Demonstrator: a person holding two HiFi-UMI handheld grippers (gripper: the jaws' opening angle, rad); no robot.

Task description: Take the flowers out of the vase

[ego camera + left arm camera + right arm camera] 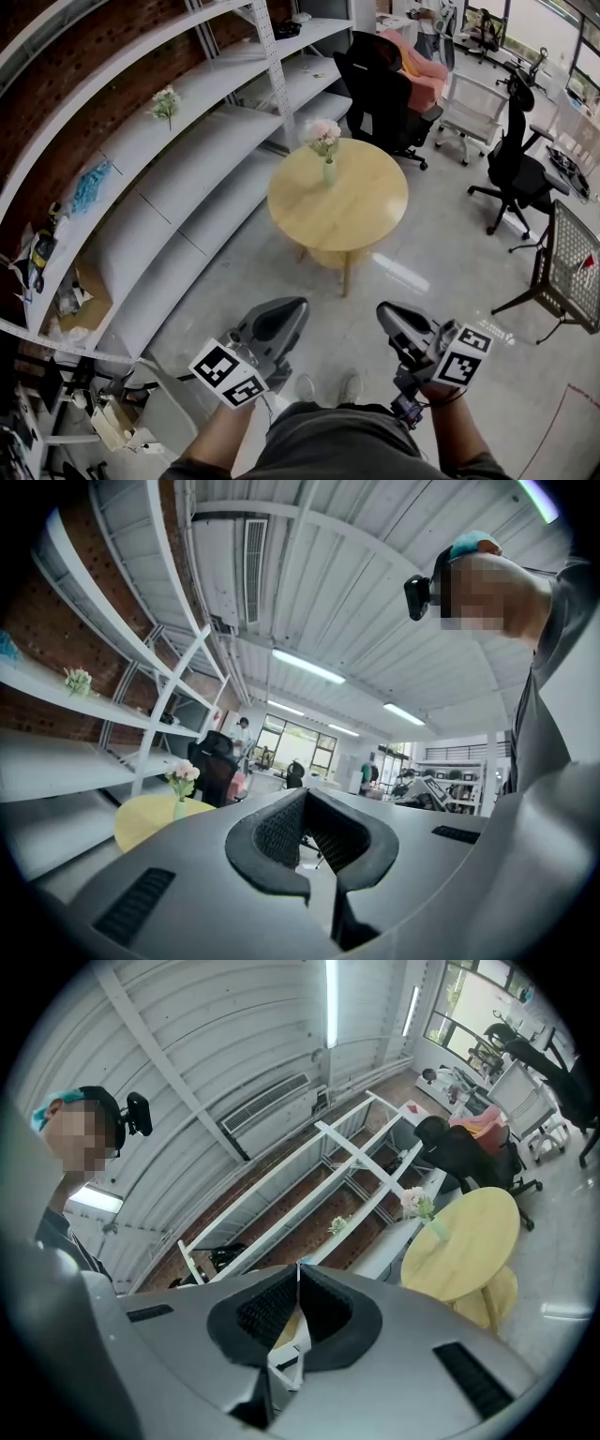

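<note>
Both pairs of jaws are clenched with nothing between them. In the left gripper view the tips of the left gripper (306, 790) meet, and in the right gripper view the right gripper (298, 1266) shows its tips pressed together the same way. In the head view the two grey grippers, left (291, 306) and right (386, 311), are held level in front of the person's body, side by side but apart, above the pale polished floor (441, 281).

The pink and white flowers (322, 133) stand upright in a small pale green vase (329, 172). The vase sits near the far edge of a round light wooden table (352, 211), well apart from both grippers. The same flowers (183, 772) show low at the left in the left gripper view and at the right (414, 1202) in the right gripper view.

White metal shelving (206, 159) runs along a red brick wall (84, 56) to the left of the table, with a second small bunch of pale flowers (166, 101) on an upper shelf. A black office chair (380, 94) stands behind the table.
</note>
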